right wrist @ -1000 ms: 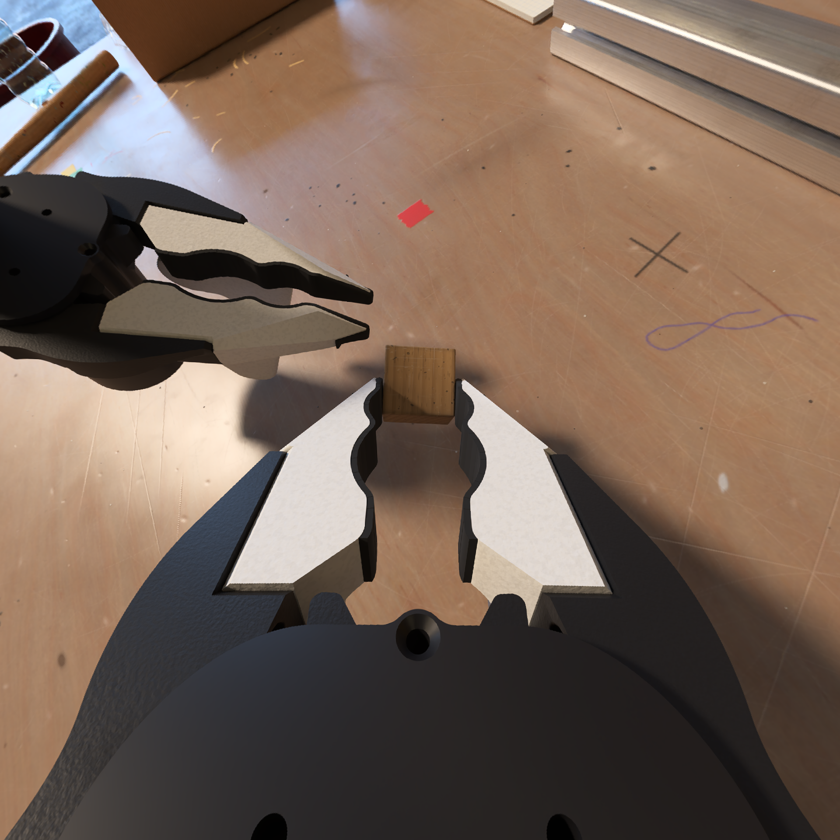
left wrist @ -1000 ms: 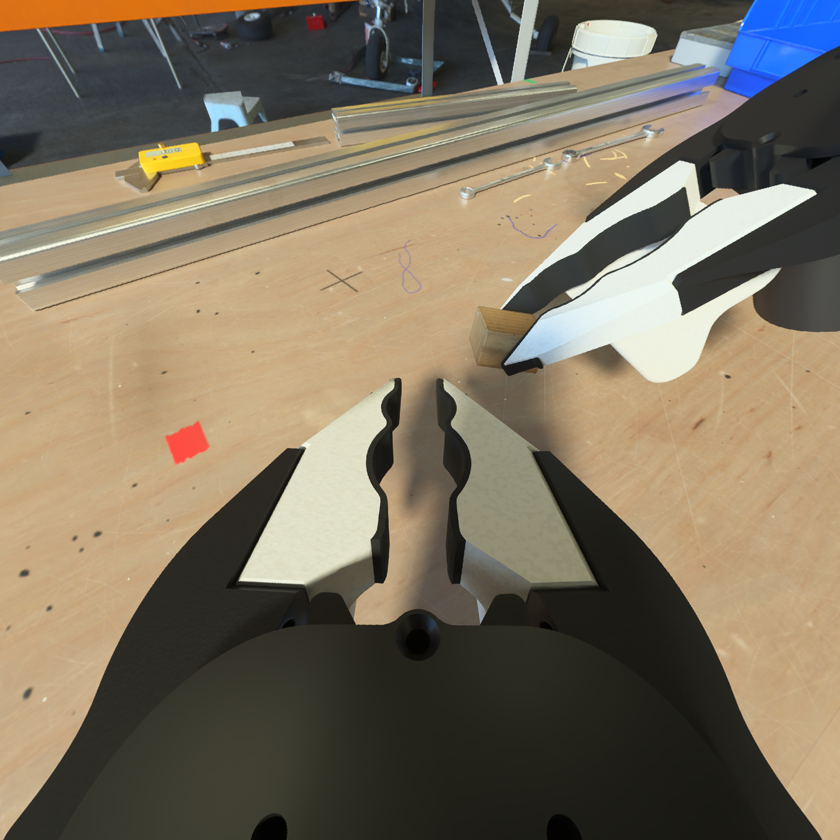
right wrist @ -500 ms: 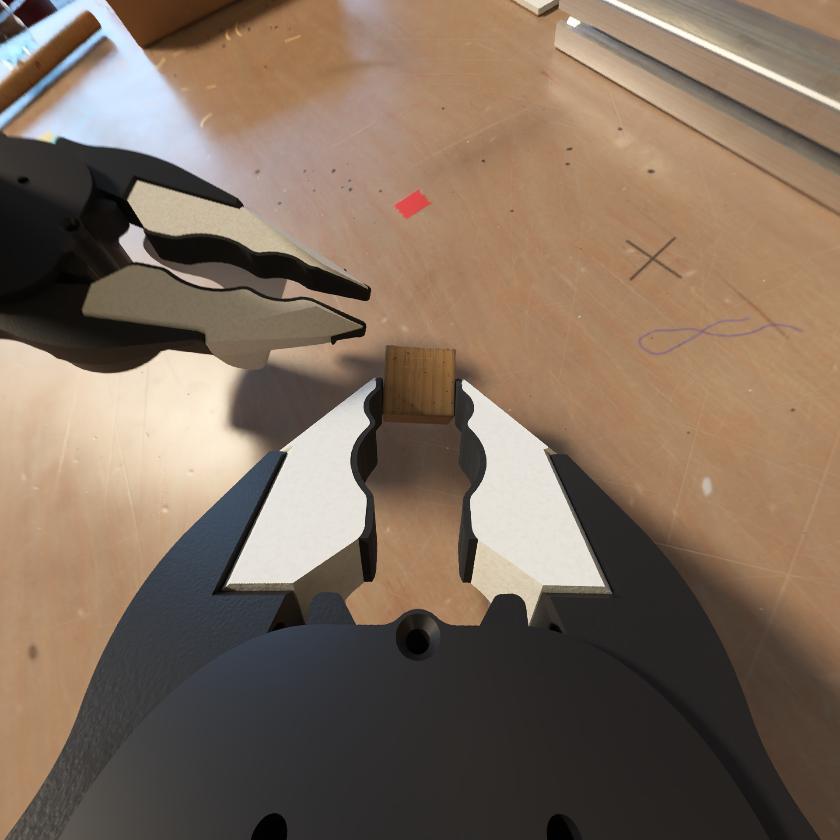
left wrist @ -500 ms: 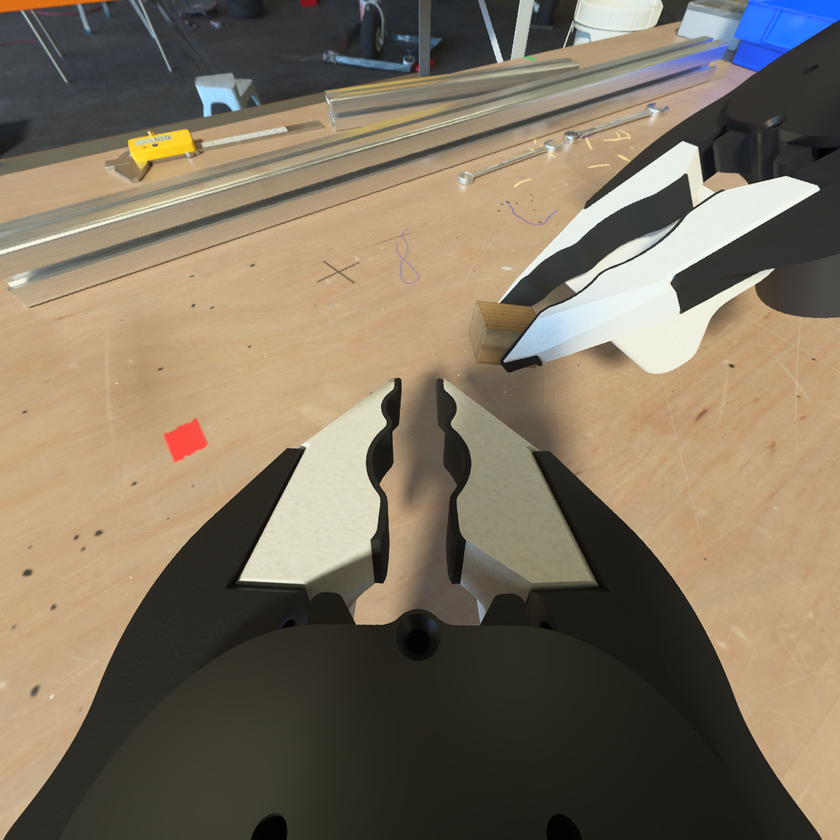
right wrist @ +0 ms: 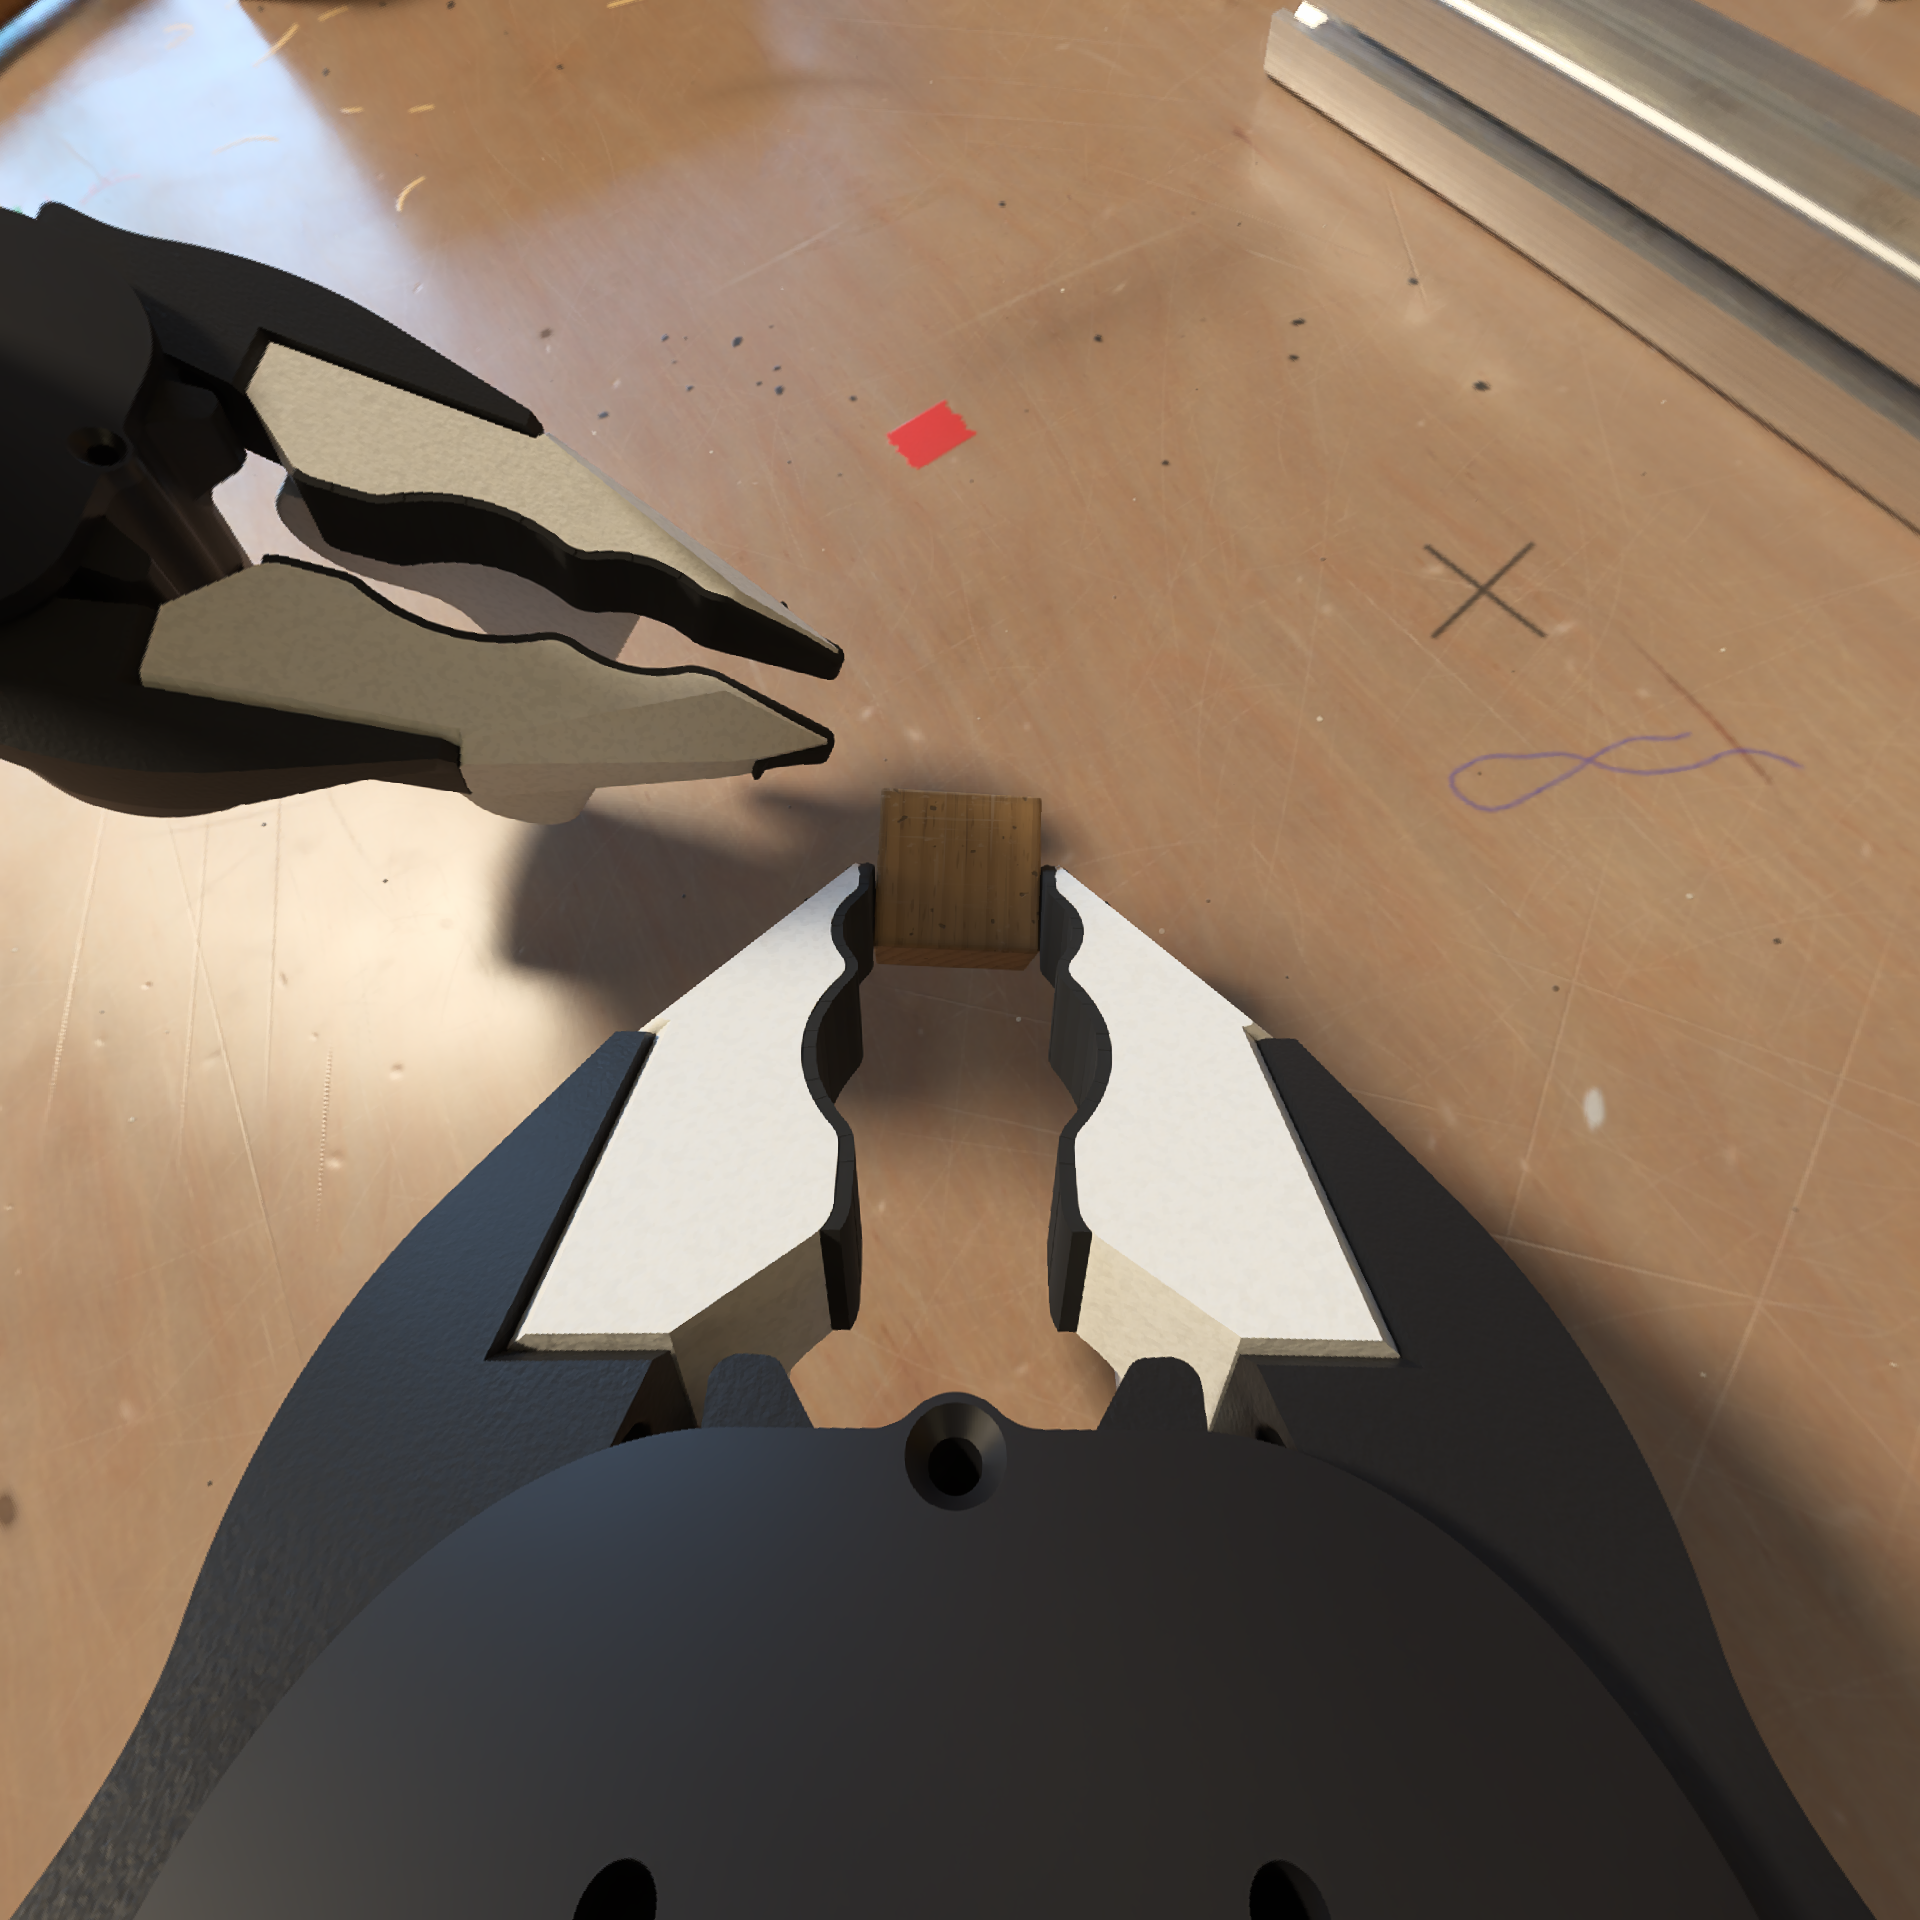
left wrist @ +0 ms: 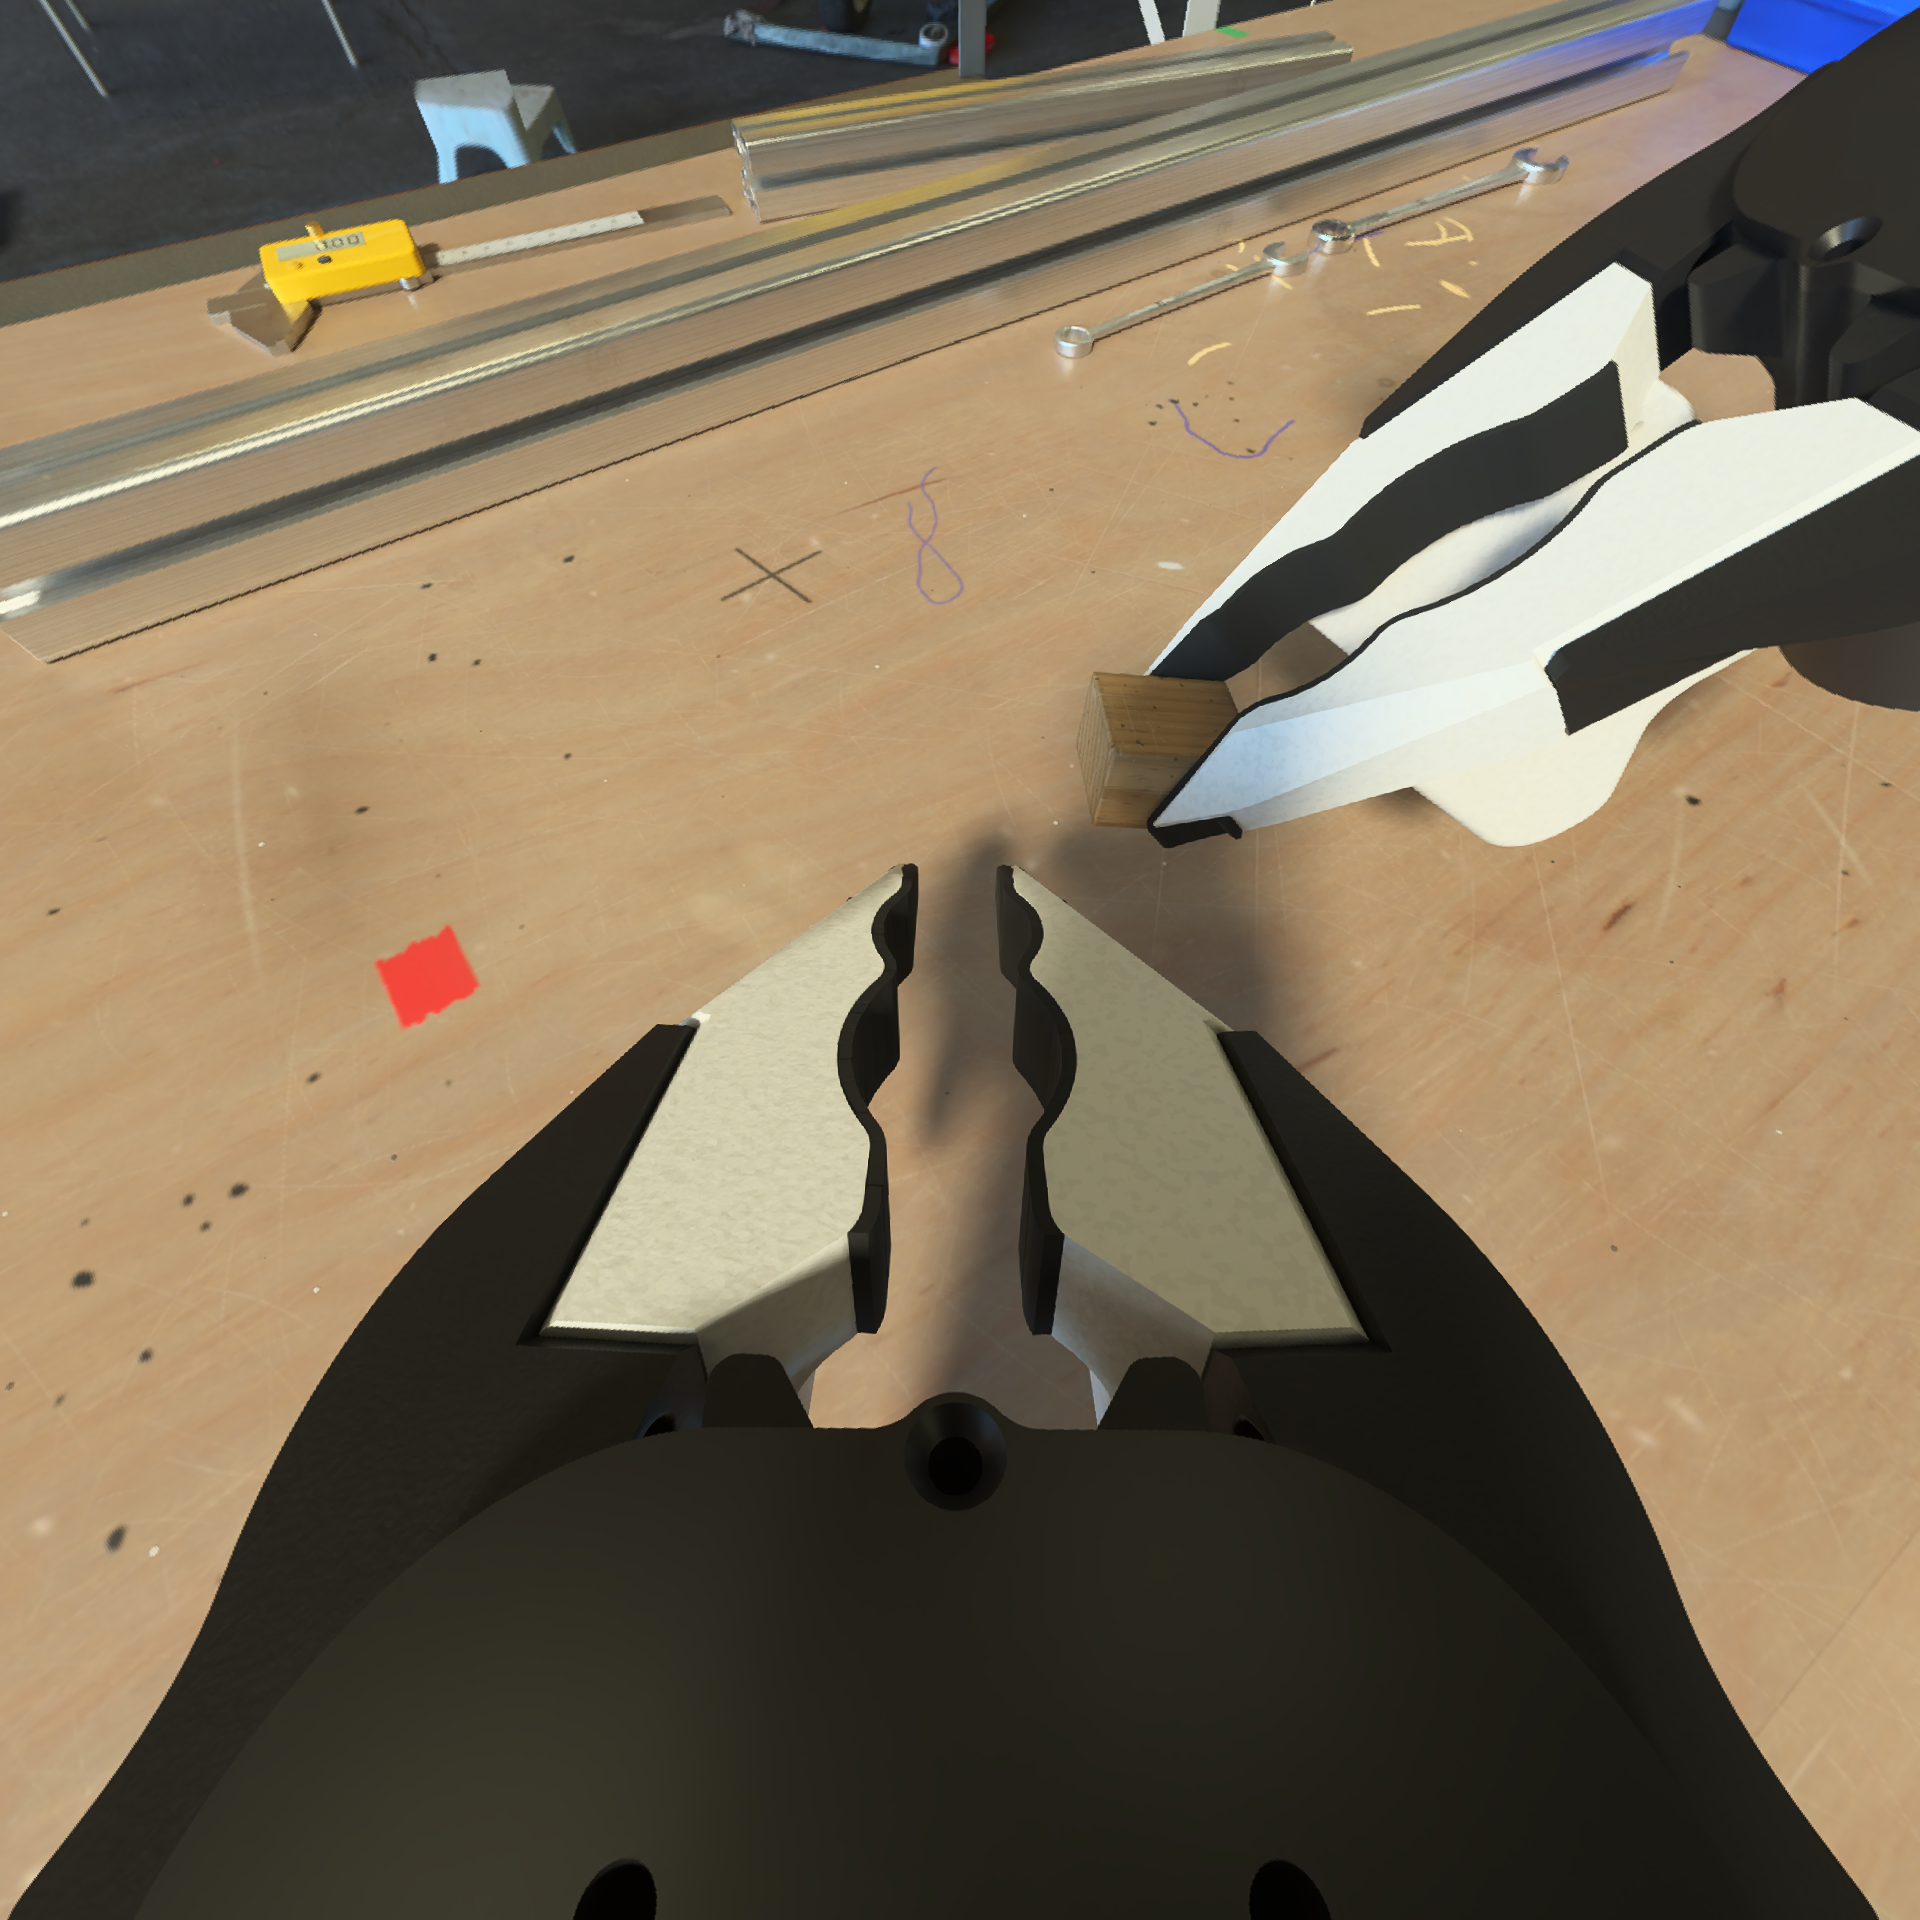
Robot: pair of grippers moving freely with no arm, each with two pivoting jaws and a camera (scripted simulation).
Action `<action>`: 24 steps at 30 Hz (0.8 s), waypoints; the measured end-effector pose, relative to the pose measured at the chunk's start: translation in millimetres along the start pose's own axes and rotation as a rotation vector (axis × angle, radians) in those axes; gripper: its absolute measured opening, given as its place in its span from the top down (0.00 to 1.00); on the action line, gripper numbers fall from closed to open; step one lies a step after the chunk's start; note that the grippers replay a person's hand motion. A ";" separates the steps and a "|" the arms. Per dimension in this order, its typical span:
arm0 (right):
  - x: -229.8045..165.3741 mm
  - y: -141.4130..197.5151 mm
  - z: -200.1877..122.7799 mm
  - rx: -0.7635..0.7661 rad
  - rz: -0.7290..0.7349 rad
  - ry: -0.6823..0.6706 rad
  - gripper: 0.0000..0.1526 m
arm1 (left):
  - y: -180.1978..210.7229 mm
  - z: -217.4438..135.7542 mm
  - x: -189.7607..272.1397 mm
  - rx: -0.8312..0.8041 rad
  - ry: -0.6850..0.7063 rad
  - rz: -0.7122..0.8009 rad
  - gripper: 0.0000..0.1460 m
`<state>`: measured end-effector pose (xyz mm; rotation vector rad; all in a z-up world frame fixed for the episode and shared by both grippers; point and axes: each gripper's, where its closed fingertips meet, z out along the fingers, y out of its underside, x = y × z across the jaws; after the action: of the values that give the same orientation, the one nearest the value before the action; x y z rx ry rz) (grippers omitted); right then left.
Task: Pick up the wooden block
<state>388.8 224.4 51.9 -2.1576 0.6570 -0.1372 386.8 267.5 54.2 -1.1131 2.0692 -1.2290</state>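
The wooden block (right wrist: pixel 956 883) is a small tan cube held between the fingertips of my right gripper (right wrist: pixel 956 878), which is shut on it. It sits at or just above the wooden table (right wrist: pixel 1247 416), with a shadow under it. In the left wrist view the block (left wrist: pixel 1143 738) is ahead and to the right, gripped by the right gripper (left wrist: pixel 1205 743), which comes in from the right. My left gripper (left wrist: pixel 956 883) is empty, its jaws parted by a narrow gap. In the right wrist view the left gripper (right wrist: pixel 831 701) points at the block from the left, a short way off.
Long aluminium rails (left wrist: pixel 727 343) lie across the far side of the table and show at the top right of the right wrist view (right wrist: pixel 1662 177). A yellow caliper (left wrist: pixel 332 255) and wrenches (left wrist: pixel 1174 301) lie near them. A red tape patch (left wrist: pixel 426 977) and a pencilled cross (left wrist: pixel 771 577) mark the table.
The right gripper keeps its hold on the block. In both views the table marks and rails have drifted slightly toward the top edge. The left gripper's jaw gap is unchanged.
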 end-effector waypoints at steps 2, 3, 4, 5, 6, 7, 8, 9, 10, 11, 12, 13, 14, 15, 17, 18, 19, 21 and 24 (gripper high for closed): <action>-0.1 0.6 0.5 0.003 0.012 -0.016 0.80 | 0.1 0.0 0.1 -0.002 -0.002 0.004 0.90; -0.2 0.5 0.4 0.006 0.008 -0.019 0.80 | -0.1 -0.2 0.1 -0.001 -0.002 0.005 0.90; -0.2 0.3 0.3 0.007 0.003 -0.018 0.80 | -0.2 -0.3 0.1 0.000 -0.002 0.006 0.90; -0.4 0.3 0.2 0.005 0.001 -0.015 0.80 | -0.3 -0.5 0.1 0.001 -0.002 0.005 0.90; -0.6 0.2 0.3 0.004 -0.002 -0.011 0.80 | -0.3 -0.6 -0.1 0.001 -0.003 0.006 0.90; -0.8 0.5 0.7 0.000 -0.004 -0.009 0.80 | -0.1 -0.6 -0.2 0.000 -0.003 0.006 0.90; -0.9 1.0 1.1 -0.004 -0.004 -0.009 0.80 | 0.1 -0.5 -0.3 -0.001 -0.004 0.007 0.90; -1.0 1.4 1.5 -0.007 -0.003 -0.010 0.80 | 0.5 -0.4 -0.3 -0.002 -0.004 0.007 0.90; -0.9 1.8 1.7 -0.007 -0.001 -0.011 0.80 | 0.8 -0.2 -0.3 -0.004 -0.005 0.010 0.90; -0.9 2.0 1.8 -0.008 0.000 -0.012 0.80 | 1.1 0.0 -0.2 -0.006 -0.005 0.012 0.90; -0.8 2.1 1.8 -0.008 -0.001 -0.011 0.80 | 1.1 0.1 -0.2 -0.007 -0.006 0.012 0.90; -0.9 2.0 1.6 -0.008 -0.004 -0.009 0.80 | 1.1 0.1 -0.1 -0.007 -0.006 0.011 0.90; -1.0 2.1 1.5 -0.009 -0.008 -0.007 0.80 | 1.2 0.1 0.0 -0.007 -0.005 0.010 0.90; -1.1 2.2 1.5 -0.010 -0.012 -0.006 0.80 | 1.6 0.1 0.1 -0.009 -0.003 0.010 0.90; -1.3 2.8 1.8 -0.012 -0.023 -0.006 0.80 | 2.2 0.0 0.2 -0.013 -0.001 0.011 0.90; -1.5 3.2 1.9 -0.015 -0.025 -0.007 0.80 | 2.5 -0.1 0.3 -0.014 0.001 0.011 0.90; -1.7 3.4 1.9 -0.018 -0.026 -0.008 0.80 | 2.8 -0.1 0.4 -0.016 0.002 0.011 0.90; -2.0 3.5 1.7 -0.018 -0.029 -0.009 0.80 | 3.0 -0.3 0.7 -0.016 0.005 0.011 0.90; -2.1 4.0 1.1 -0.022 -0.049 -0.009 0.80 | 3.6 -0.5 1.6 -0.020 0.011 0.017 0.90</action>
<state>385.7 224.3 48.4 -2.1947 0.6031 -0.1465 384.1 267.3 51.3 -1.0984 2.0996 -1.2114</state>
